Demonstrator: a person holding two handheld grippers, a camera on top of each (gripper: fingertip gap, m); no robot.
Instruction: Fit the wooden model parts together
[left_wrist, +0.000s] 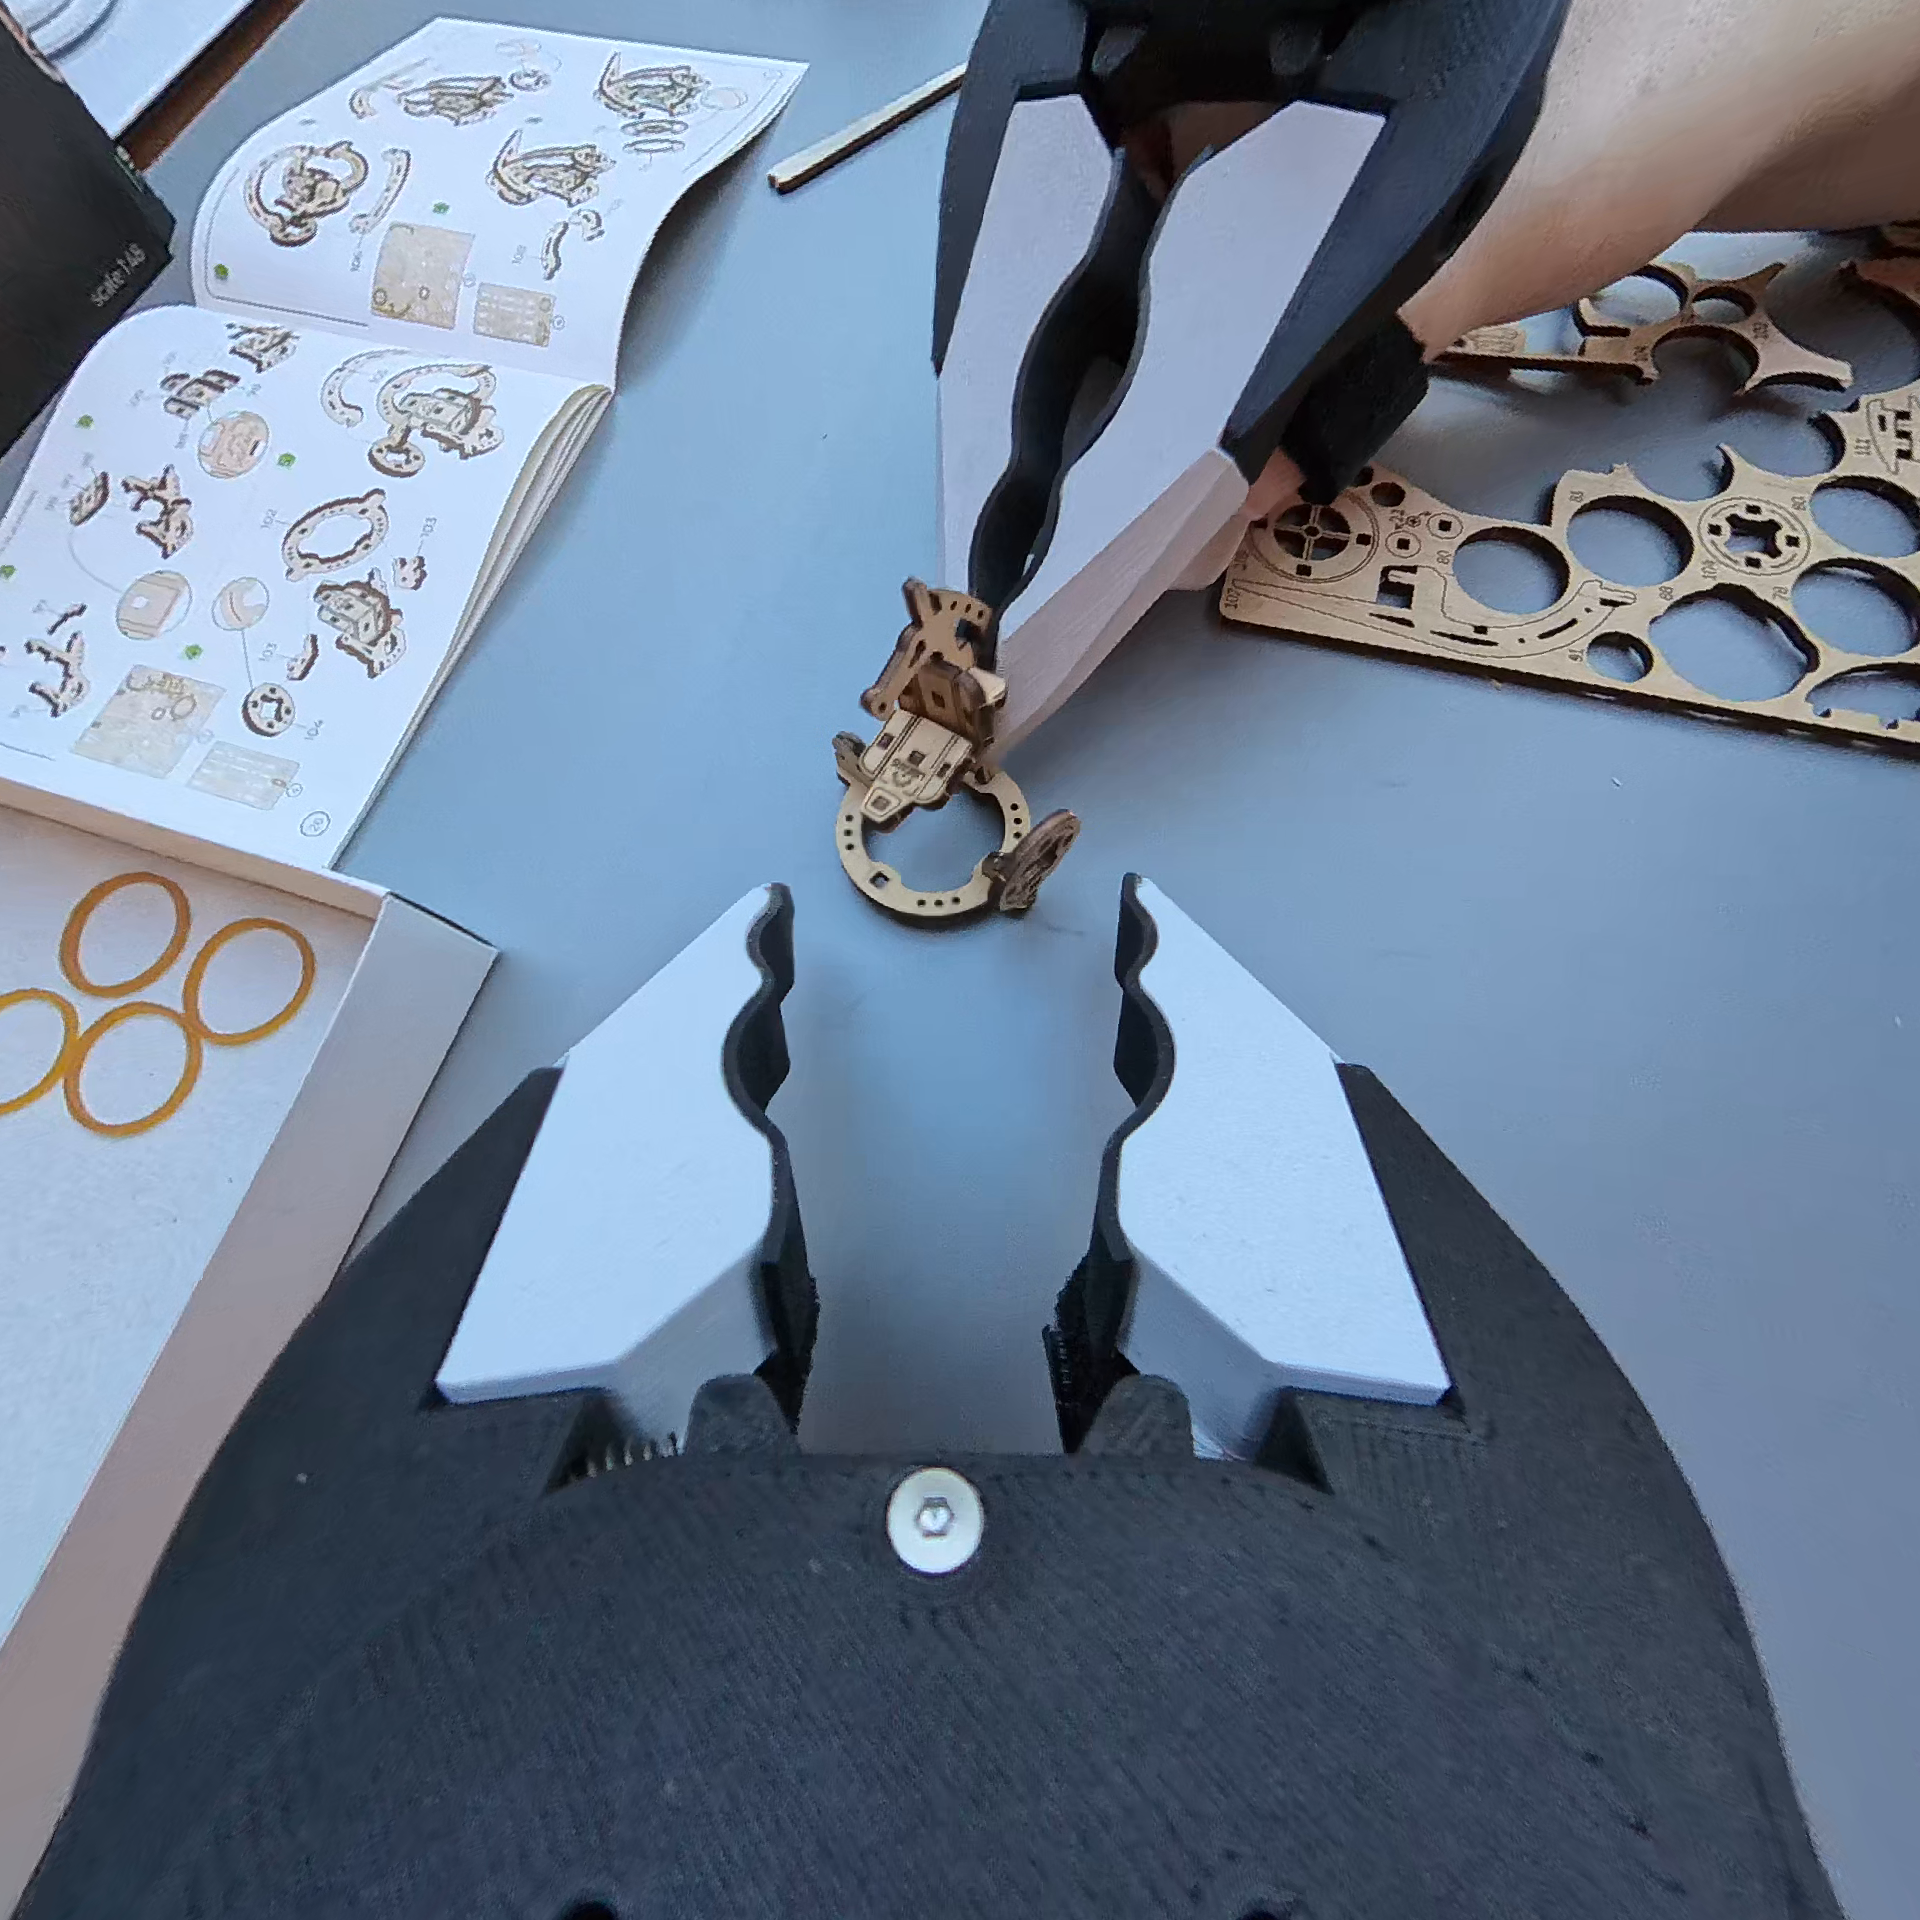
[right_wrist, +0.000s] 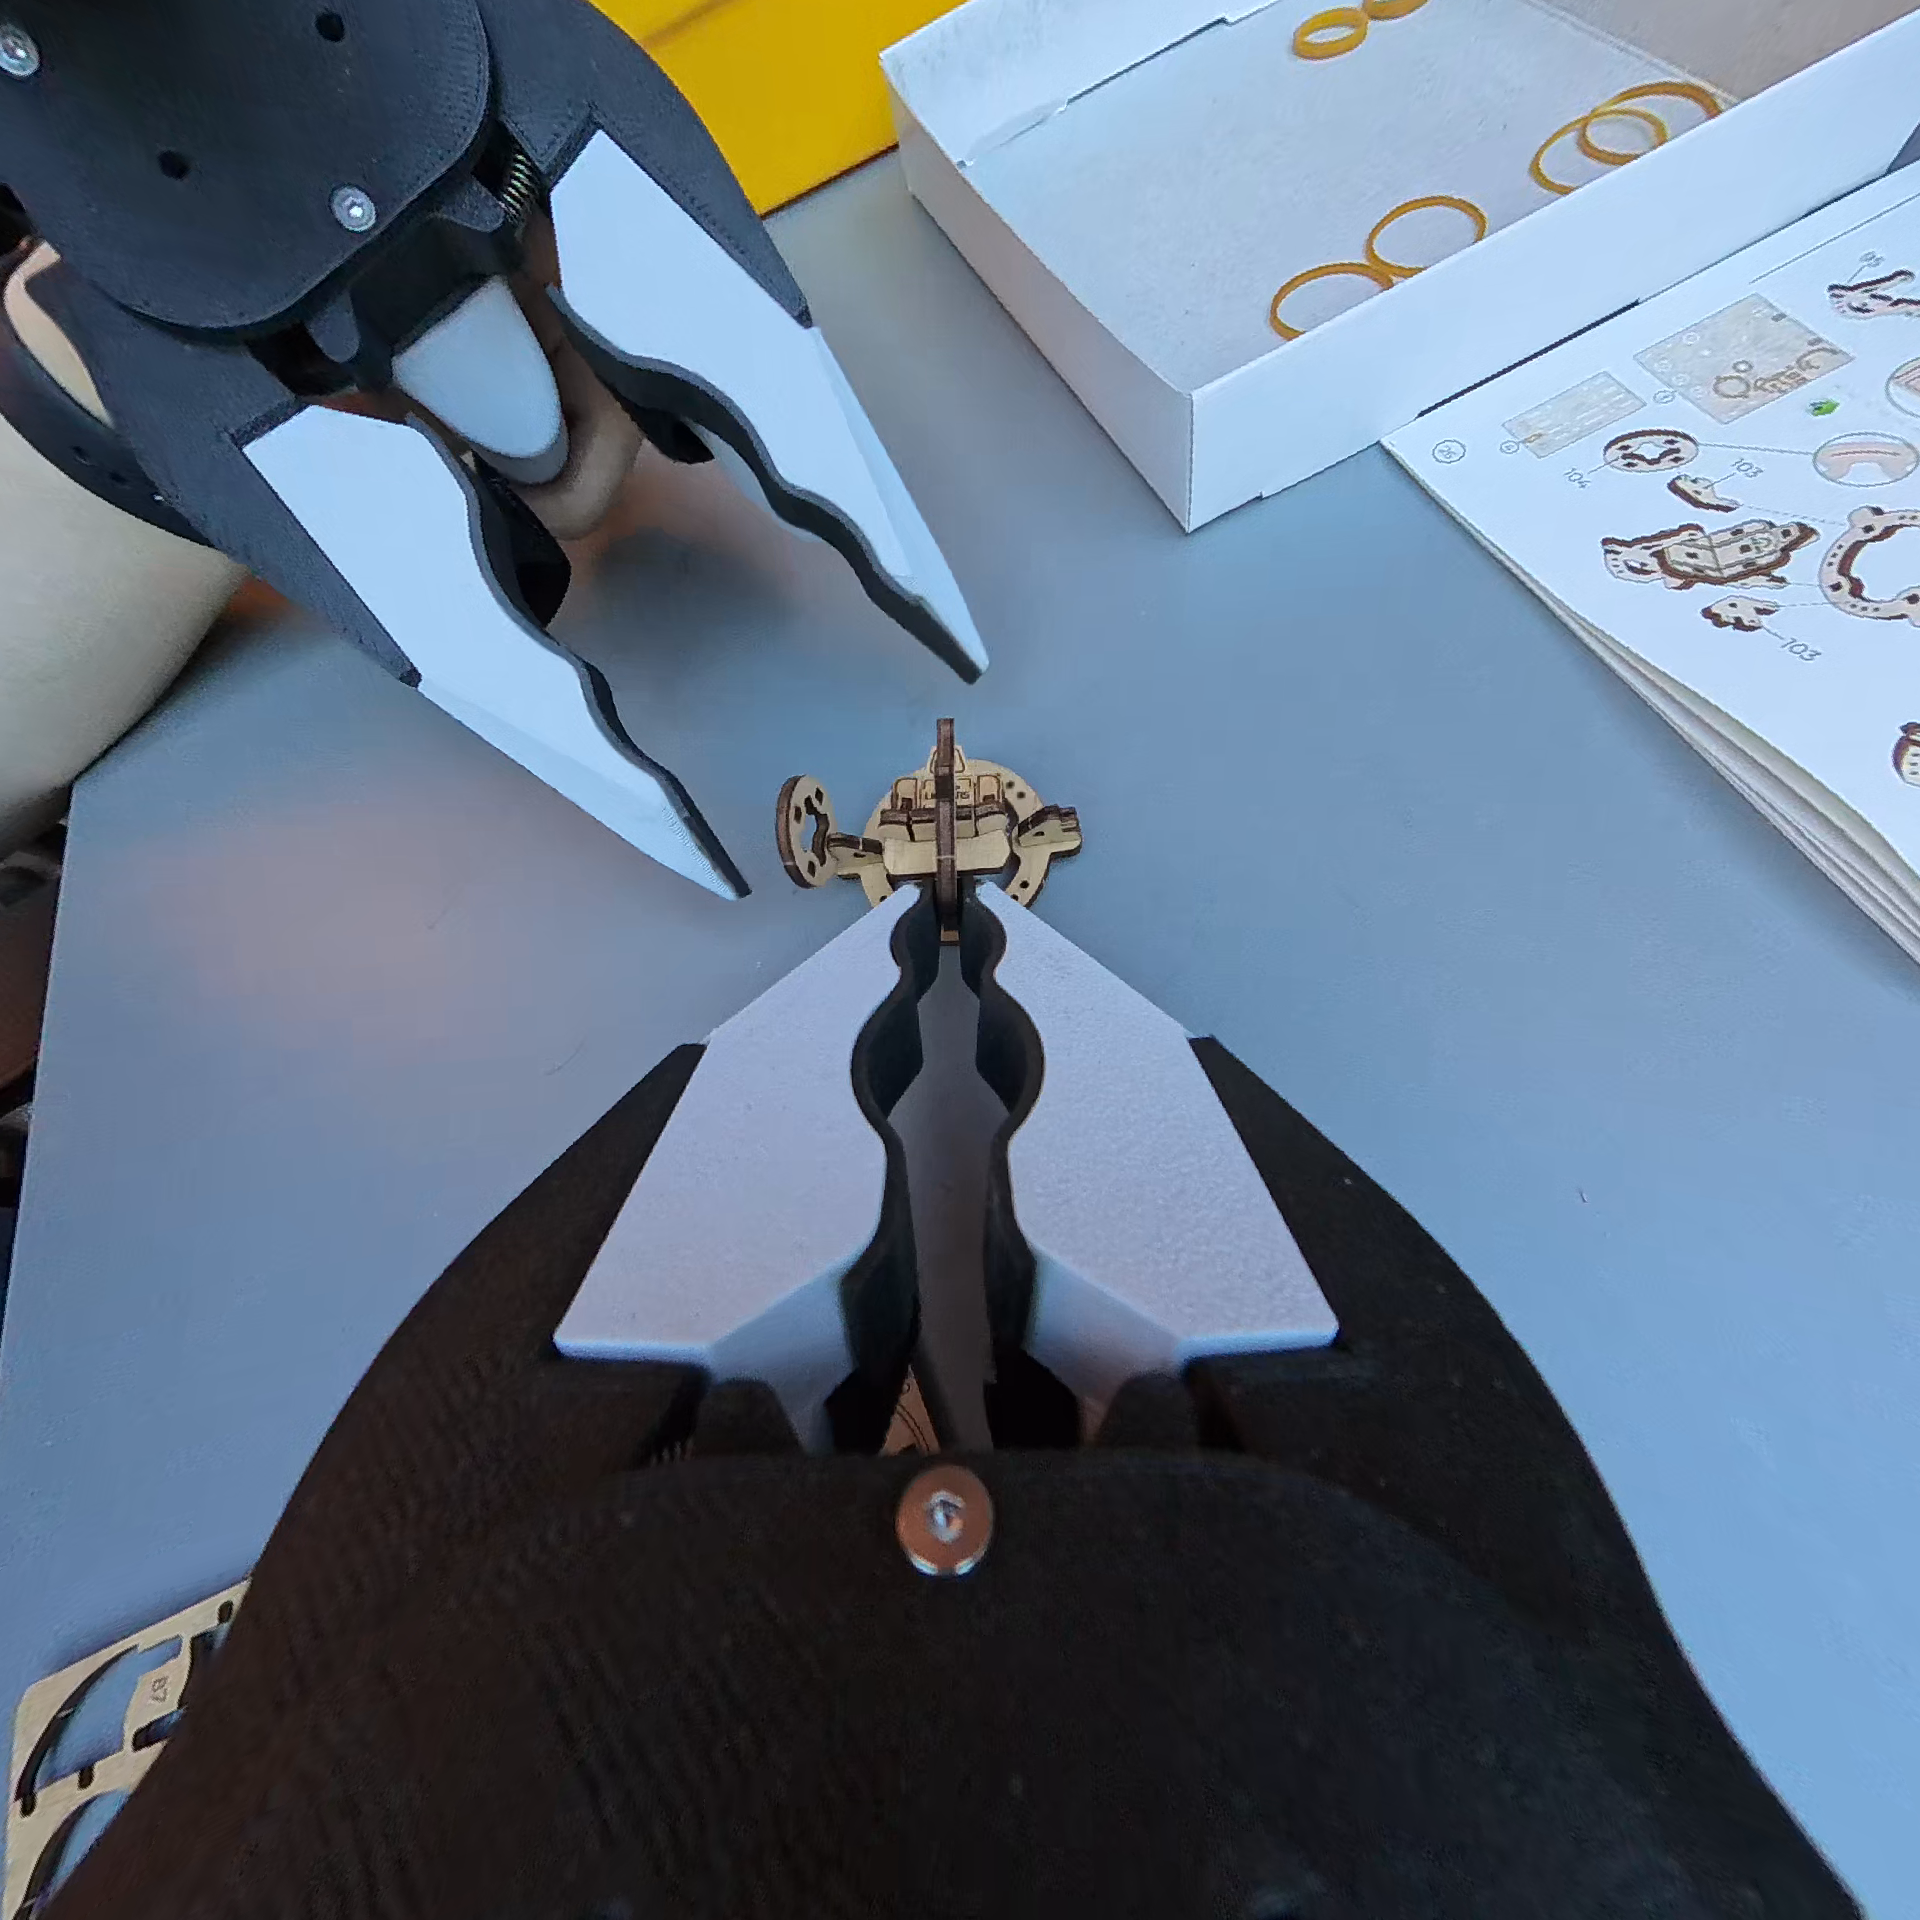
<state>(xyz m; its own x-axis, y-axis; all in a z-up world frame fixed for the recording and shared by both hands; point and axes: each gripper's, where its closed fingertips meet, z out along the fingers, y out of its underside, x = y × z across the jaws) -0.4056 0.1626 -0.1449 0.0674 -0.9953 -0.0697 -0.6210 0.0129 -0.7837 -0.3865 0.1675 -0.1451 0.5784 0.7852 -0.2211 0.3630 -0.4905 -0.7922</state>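
The small wooden model (right_wrist: 940, 831), already a ring with body and wheel joined, sits on the tabletop (right_wrist: 1351, 935) pinched by the right hand-held gripper (right_wrist: 943, 909), just ahead of the wide-open, empty left hand-held gripper (left_wrist: 951, 904), while the wooden sheet (left_wrist: 1621, 592) suggests more remains.

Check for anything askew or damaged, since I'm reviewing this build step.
Nothing looks damaged. The wooden model sits tipped on the grey table, only because the right gripper pinches its upright fin. The left gripper is open beside it.
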